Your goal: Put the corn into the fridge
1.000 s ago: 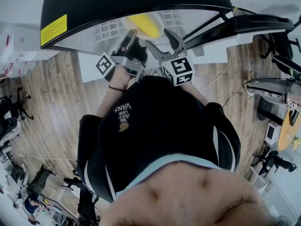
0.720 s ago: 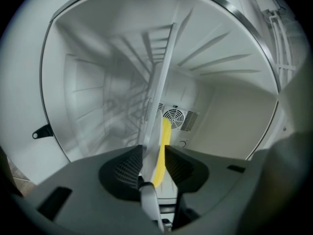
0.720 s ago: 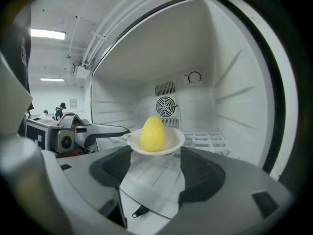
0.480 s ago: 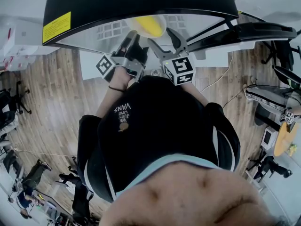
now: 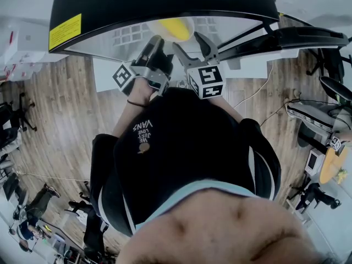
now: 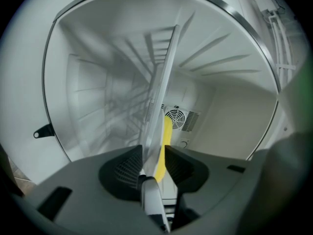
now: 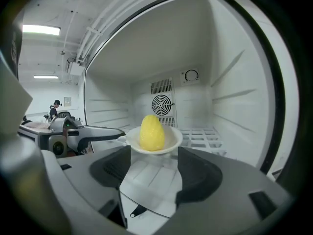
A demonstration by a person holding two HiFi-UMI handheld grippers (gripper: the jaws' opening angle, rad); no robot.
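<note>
While left gripper (image 6: 154, 156) grips plate (image 7: 172, 140), corn (image 7: 152, 132) upright

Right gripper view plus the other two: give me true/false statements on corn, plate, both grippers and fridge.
1. The corn sits on a white plate. True.
2. The left gripper is open and empty. False: its jaws are shut on the plate's rim.
3. The right gripper has its jaws apart, gripping nothing. True.
4. The fridge is closed. False: it is open, and its fan grille shows behind the corn.
</note>
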